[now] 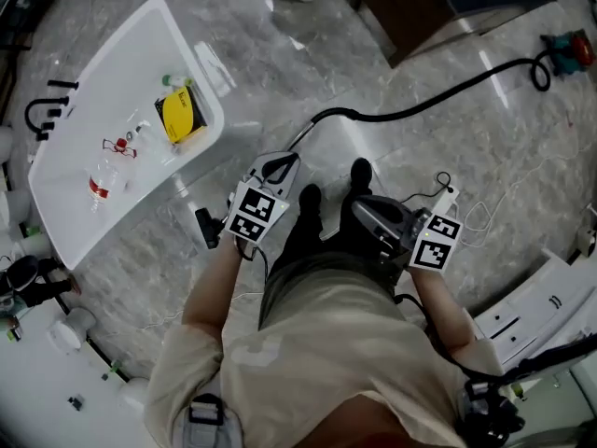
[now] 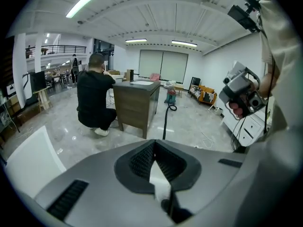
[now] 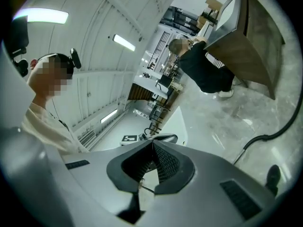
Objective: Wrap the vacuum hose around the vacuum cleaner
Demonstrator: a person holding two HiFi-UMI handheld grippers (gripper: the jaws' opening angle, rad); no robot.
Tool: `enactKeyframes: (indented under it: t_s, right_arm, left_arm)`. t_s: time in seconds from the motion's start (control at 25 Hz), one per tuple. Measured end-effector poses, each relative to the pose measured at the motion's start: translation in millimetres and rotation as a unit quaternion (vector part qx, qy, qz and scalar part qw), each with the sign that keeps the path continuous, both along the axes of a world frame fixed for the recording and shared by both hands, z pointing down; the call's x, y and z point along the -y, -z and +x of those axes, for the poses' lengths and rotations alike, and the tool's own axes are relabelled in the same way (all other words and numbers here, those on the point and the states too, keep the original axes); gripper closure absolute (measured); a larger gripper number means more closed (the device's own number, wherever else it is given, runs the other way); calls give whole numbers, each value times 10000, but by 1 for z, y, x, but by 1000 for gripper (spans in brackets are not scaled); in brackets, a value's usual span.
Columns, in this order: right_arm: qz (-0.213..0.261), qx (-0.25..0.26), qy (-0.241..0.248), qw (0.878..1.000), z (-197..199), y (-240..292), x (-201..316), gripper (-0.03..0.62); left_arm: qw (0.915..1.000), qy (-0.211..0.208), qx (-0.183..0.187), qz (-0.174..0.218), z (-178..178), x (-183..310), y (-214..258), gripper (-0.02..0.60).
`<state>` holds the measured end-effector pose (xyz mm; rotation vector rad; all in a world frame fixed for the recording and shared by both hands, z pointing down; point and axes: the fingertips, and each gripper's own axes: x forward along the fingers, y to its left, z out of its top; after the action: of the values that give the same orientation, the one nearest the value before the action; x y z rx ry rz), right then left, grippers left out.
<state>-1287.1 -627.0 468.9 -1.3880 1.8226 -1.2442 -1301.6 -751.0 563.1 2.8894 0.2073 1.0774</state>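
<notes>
A: Head view?
B: Overhead, standing height, steeply down; hose (image 1: 410,112) at 1 o'clock.
A: Gripper views?
B: Low, facing outward. Left: cabinet (image 2: 136,105) at 12 o'clock. Right, rolled: same cabinet (image 3: 251,41) at 1 o'clock.

The near end of the vacuum hose (image 1: 420,108) disappears behind my left gripper (image 1: 278,168) in the head view. The vacuum cleaner (image 1: 571,49) sits tiny at that view's rim, its shape unclear. The small items (image 1: 117,146) on the white table (image 1: 140,63) are too small to name.

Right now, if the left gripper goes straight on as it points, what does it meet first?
Probably the black hose on the floor, just beyond the shut left gripper; the wooden cabinet stands farther back. Depth is unclear: it might meet bare floor instead.
</notes>
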Motion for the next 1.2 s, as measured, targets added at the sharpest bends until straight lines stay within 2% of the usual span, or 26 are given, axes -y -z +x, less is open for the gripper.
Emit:
enactKeyframes:
  t_s: [0.24, 0.52, 0.68, 0.88, 1.08, 1.2]
  right_arm:
    - [-374, -47, 47, 9993, 77, -88, -9, 591]
    - [-860, -7, 78, 9963, 129, -205, -12, 591]
    - [-1003, 43, 174, 9948, 131, -272, -9, 591]
    - [-1289, 174, 313, 9910, 111, -352, -11, 591]
    - [-1526, 296, 455, 9868, 94, -407, -15, 591]
    - [-1618, 322, 480, 9851, 93, -428, -19, 591]
  left_arm:
    - [9985, 115, 520, 100, 50, 9, -91, 575]
    - [9923, 107, 1232, 23, 59, 18, -255, 575]
    - [9899, 46, 1412, 61, 59, 27, -343, 575]
    - [9876, -235, 1548, 65, 56, 26, -430, 577]
    - [9864, -279, 1616, 139, 53, 36, -504, 575]
    - [9836, -305, 1780, 12, 53, 41, -548, 575]
